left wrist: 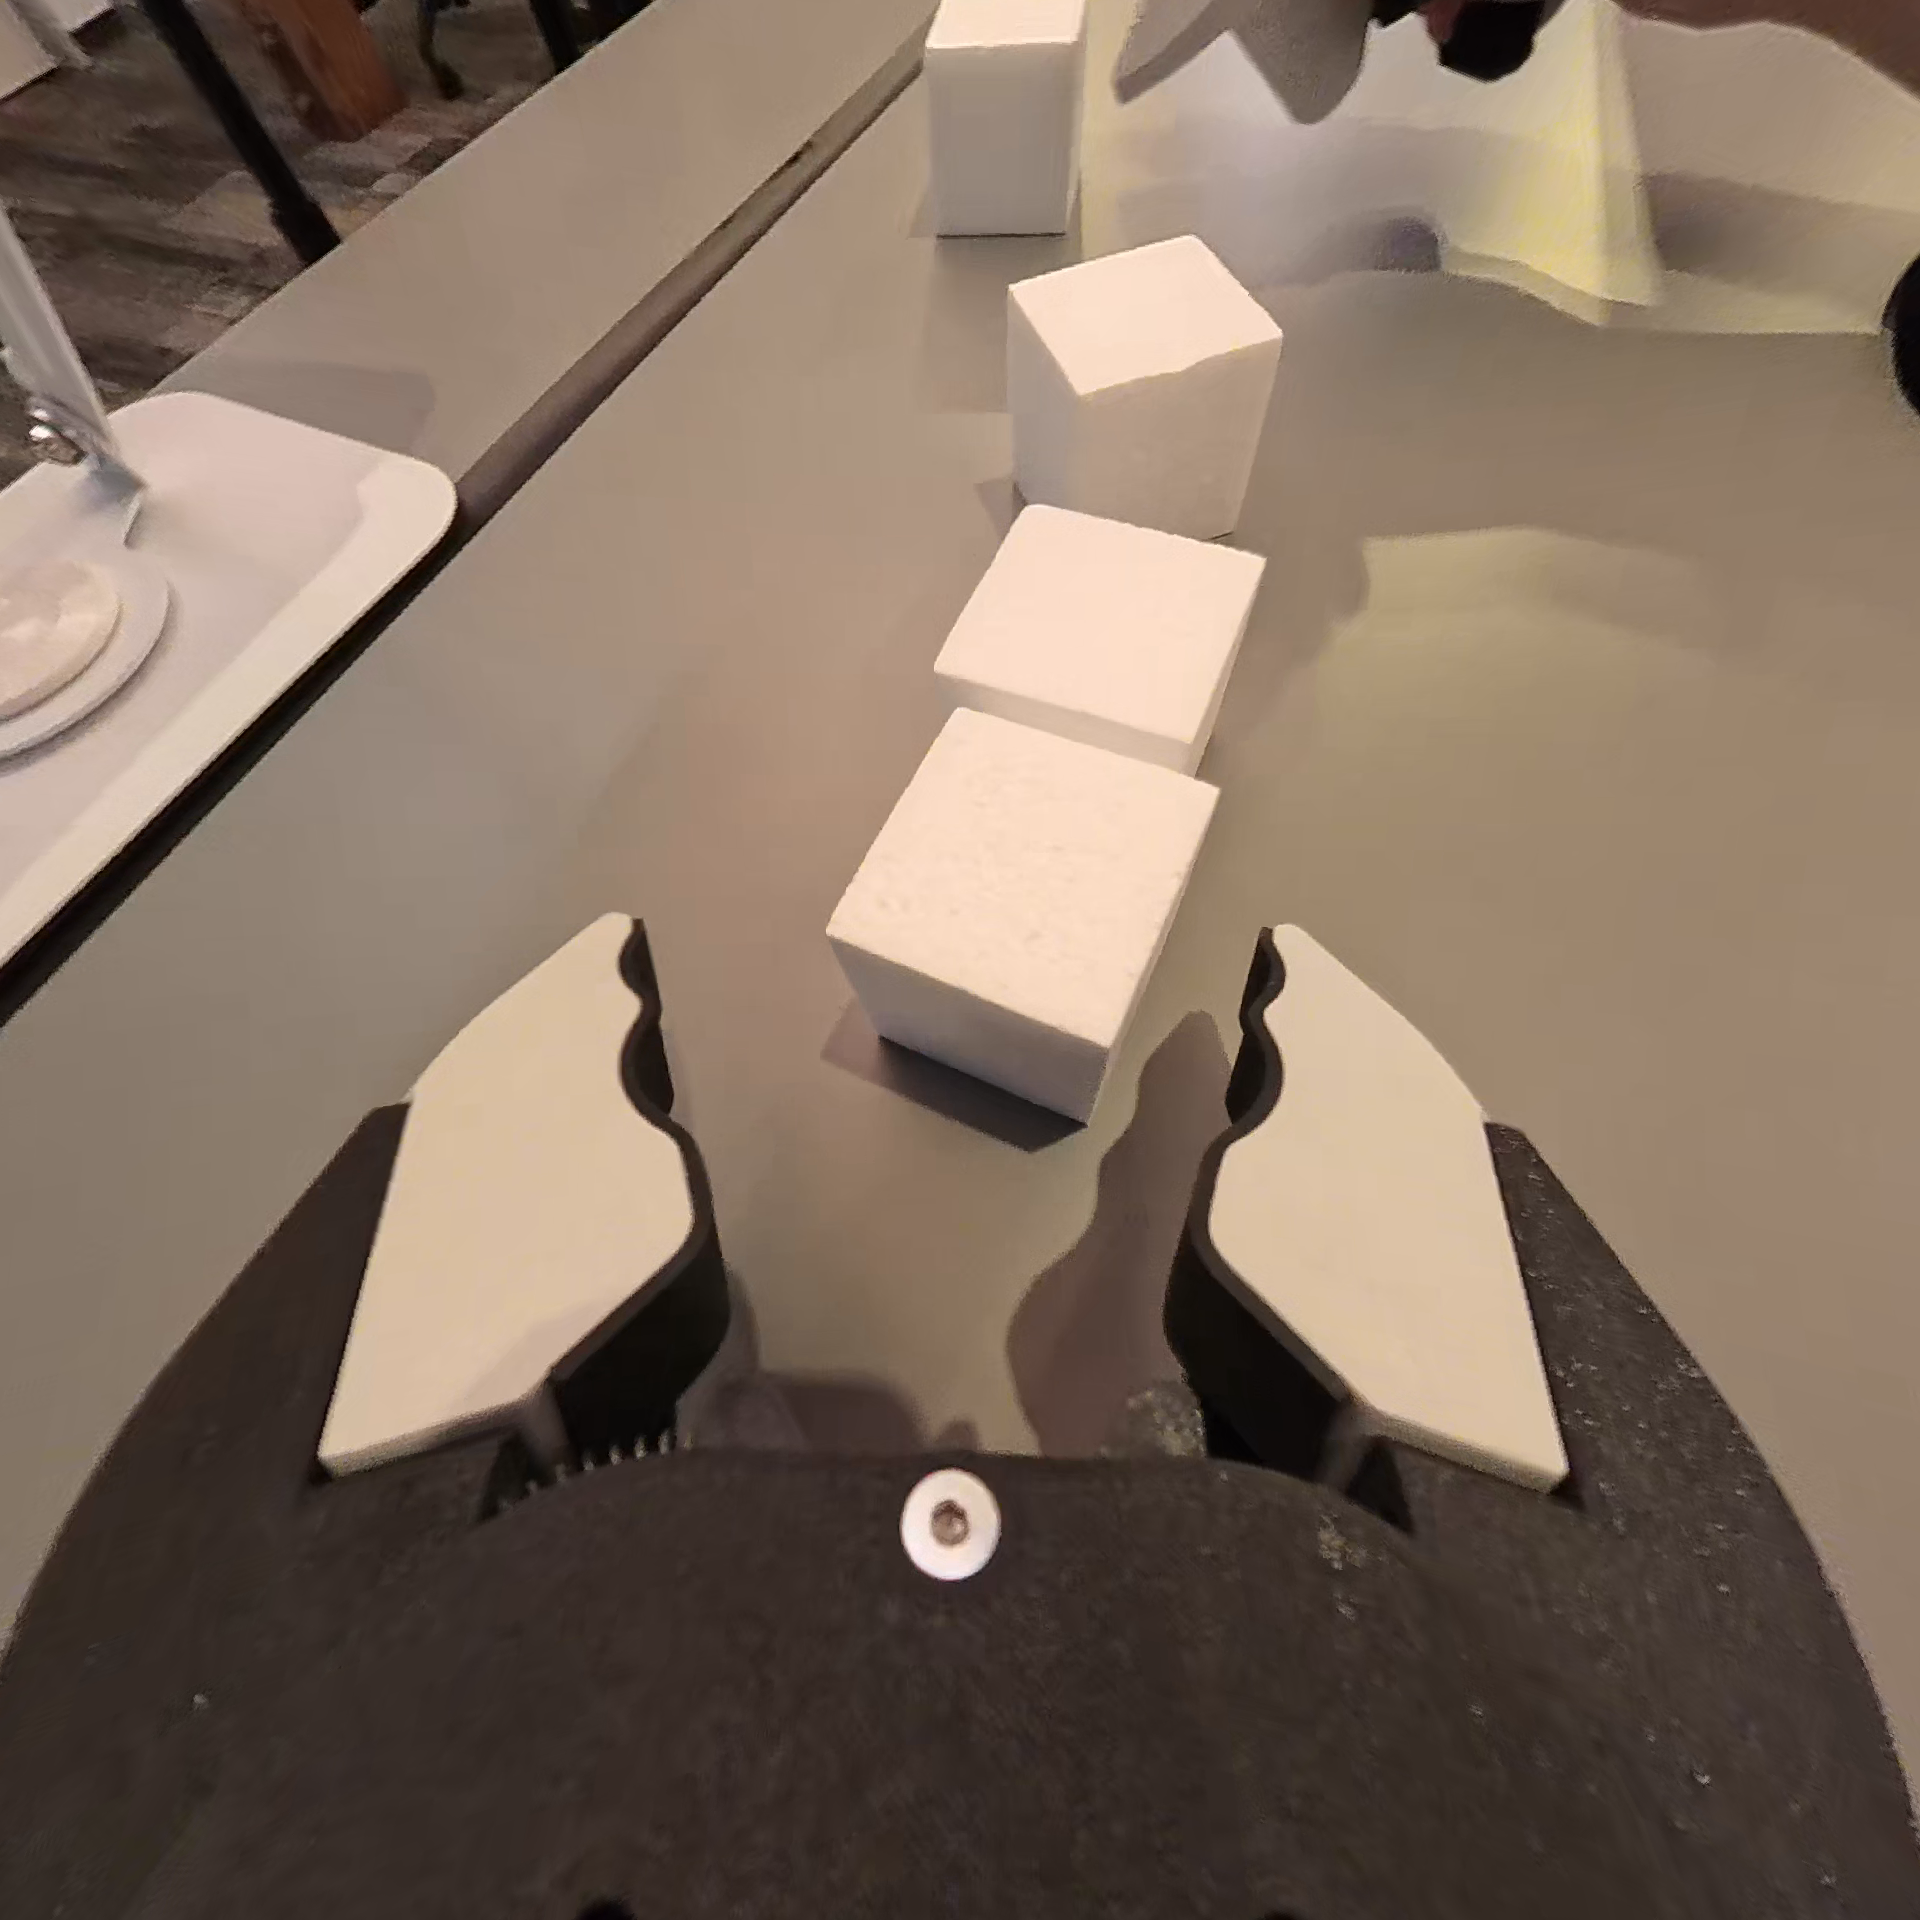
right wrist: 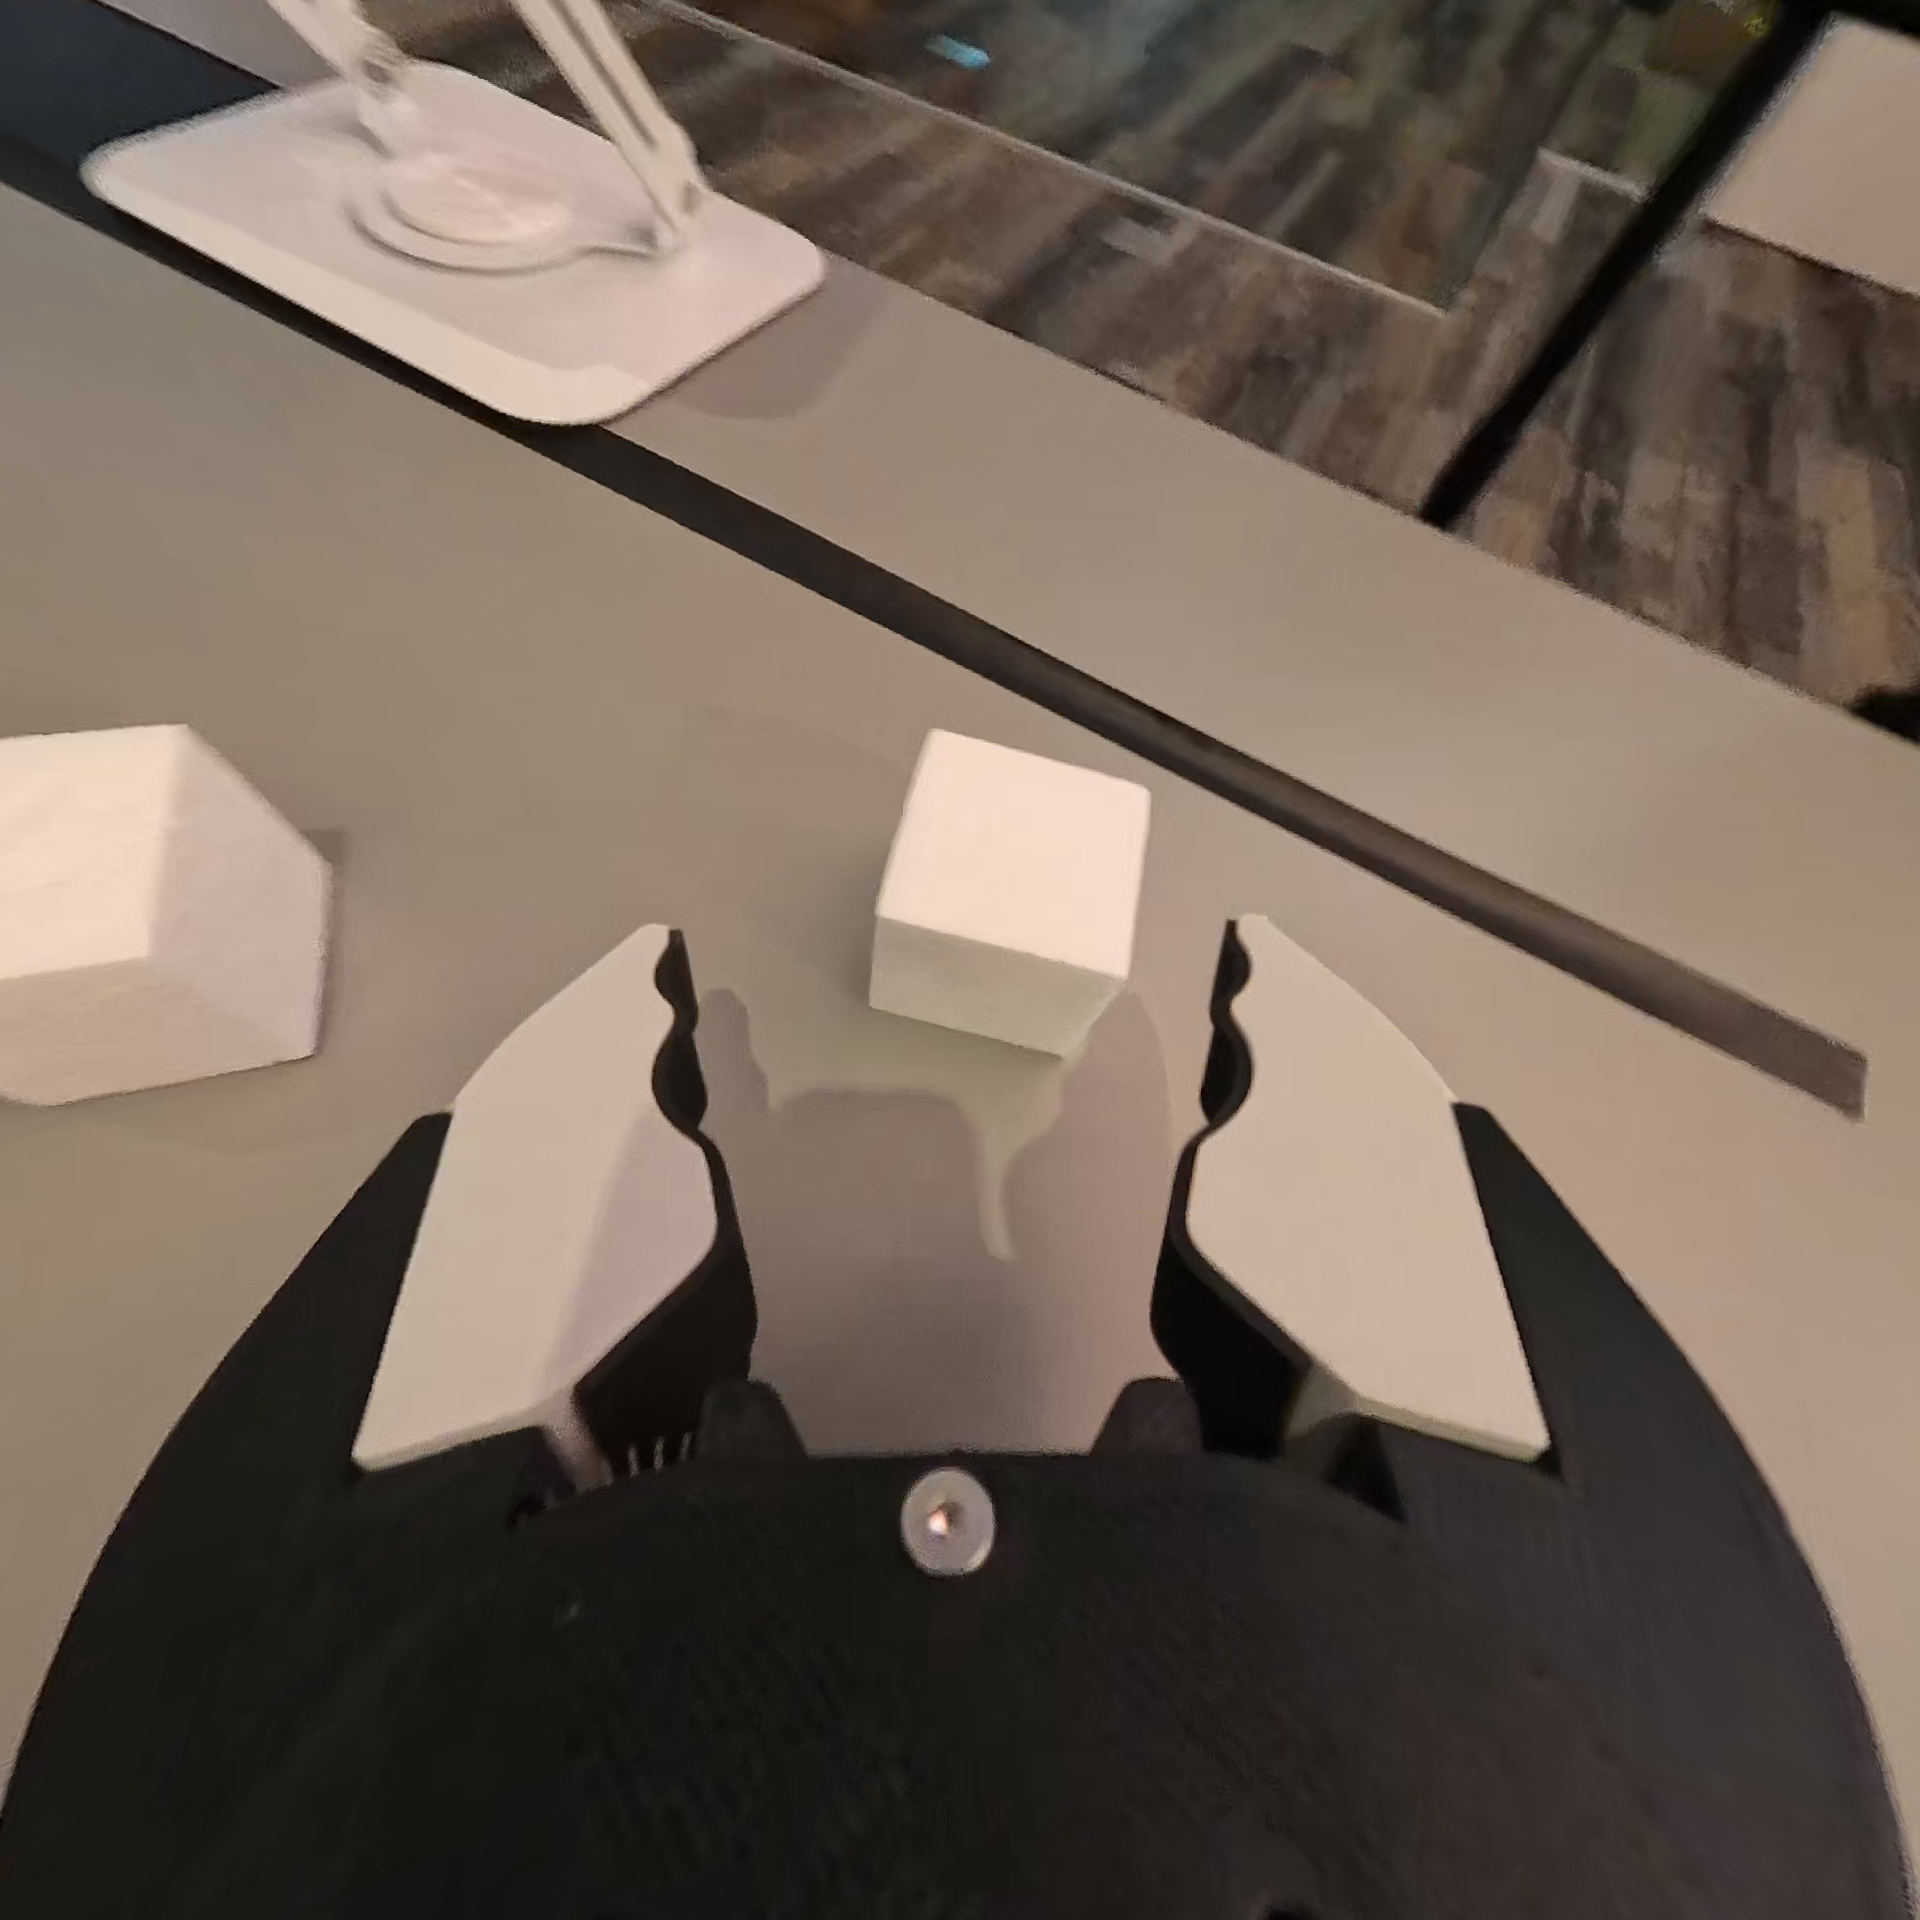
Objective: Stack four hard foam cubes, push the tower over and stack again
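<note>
Hovering over the grey table (left wrist: pixel 520 831), left gripper (left wrist: pixel 951 977) has its fingers wide apart and empty, nearest cube (left wrist: pixel 1023 914) just ahead of the tips. Four white foam cubes lie unstacked in a loose line running away from it. Right gripper (right wrist: pixel 951 977) likewise spread, gripping nothing, far cube (right wrist: pixel 1013 894) just ahead of its tips.

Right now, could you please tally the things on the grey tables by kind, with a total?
White hard foam cubes: 4
White flat stand base with a clear arm: 1
Black-and-white handheld grippers, jaws open, above the table: 2
Total: 7
</note>
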Available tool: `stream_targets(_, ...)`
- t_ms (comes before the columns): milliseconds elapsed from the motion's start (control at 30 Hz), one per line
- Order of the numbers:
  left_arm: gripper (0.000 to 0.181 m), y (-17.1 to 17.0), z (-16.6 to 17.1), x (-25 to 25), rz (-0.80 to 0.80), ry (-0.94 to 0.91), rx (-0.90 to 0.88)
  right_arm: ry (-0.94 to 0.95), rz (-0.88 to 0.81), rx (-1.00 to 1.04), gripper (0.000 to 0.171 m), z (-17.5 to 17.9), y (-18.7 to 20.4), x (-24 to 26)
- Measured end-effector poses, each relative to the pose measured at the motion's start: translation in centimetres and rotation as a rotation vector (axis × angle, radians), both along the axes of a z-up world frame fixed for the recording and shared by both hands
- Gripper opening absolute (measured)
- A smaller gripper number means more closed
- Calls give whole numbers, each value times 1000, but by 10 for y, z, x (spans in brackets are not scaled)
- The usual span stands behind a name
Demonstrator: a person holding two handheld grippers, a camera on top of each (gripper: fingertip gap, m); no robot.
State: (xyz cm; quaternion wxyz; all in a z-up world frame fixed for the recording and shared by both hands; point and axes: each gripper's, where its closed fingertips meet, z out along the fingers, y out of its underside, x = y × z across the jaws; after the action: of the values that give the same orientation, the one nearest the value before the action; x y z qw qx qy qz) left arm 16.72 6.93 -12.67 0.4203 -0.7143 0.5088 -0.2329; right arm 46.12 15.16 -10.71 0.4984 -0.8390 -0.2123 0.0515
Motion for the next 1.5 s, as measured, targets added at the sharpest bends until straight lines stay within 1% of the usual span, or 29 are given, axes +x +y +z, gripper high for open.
stream_targets(100, 99, 1, -5, 6, -44, 16, -23, 62, -61, -45, 96, -11, 7, 2)
stream_targets(167, 85, 1, -11, 7, -62, 36, -52, 105, -81, -82, 96, -18, 12, 0)
stream_targets(267, 74, -1, -15, 9, -77, 64, -66, 120, -85, -128, 96, -29, 16, -3)
stream_targets(300, 66, -2, -15, 10, -85, 65, -56, 118, -82, -133, 95, -31, 17, -5)
stream_targets(333, 64, -3, -15, 11, -89, 67, -49, 114, -83, -144, 90, -34, 17, -6)
stream_targets(367, 64, -4, -15, 11, -95, 68, -57, 111, -77, -155, 74, -36, 16, -6)
stream_targets(400, 64, -7, -15, 11, -101, 69, -74, 116, -61, -157, 54, -36, 15, -8)
stream_targets(467, 64, -7, -12, 4, -81, 84, -88, 140, -50, -159, 54, -34, 12, -8)
stream_targets(533, 64, -4, 2, -6, -34, 65, -60, 162, -48, -142, 54, -29, 8, -5)
stream_targets(600, 64, -3, 24, -17, 5, 34, -31, 190, -40, -125, 54, -21, 2, -3)
stream_targets(667, 64, 0, 46, -31, 69, 19, 9, 239, -14, -85, 54, -8, -5, -3)
stream_targets(733, 64, -1, 61, -45, 98, 38, 47, 293, 4, -43, 54, 7, -11, -2)
stream_targets(800, 64, -4, 72, -59, 119, 74, 84, 350, 68, -9, 54, 21, -20, -6)
stream_targets(900, 64, -8, 83, -76, 137, 103, 106, 381, 185, 26, 54, 41, -31, -16)
stream_targets(1000, 64, -11, 90, -85, 133, 120, 130, 515, 398, 44, 54, 73, -53, -50)
stream_targets(1067, 64, -10, 88, -91, 132, 160, 133, 536, 513, 51, 54, 90, -64, -73)
stream_targets(1167, 64, -10, 89, -93, 127, 170, 132, 434, 593, 52, 54, 97, -69, -99)
stream_targets(1267, 64, -11, 91, -93, 125, 158, 127, 387, 698, 26, 54, 104, -74, -125)
stream_targets(1300, 64, -11, 90, -95, 127, 165, 126, 375, 737, 24, 54, 107, -75, -134)
stream_targets(1367, 64, -10, 89, -99, 141, 189, 131, 375, 856, -40, 54, 107, -83, -156)
stream_targets(1433, 64, -9, 90, -102, 154, 196, 129, 323, 957, -104, 54, 97, -89, -182)
stream_targets(1500, 64, -8, 92, -104, 161, 190, 134, 166, 1028, -157, 54, 72, -93, -204)
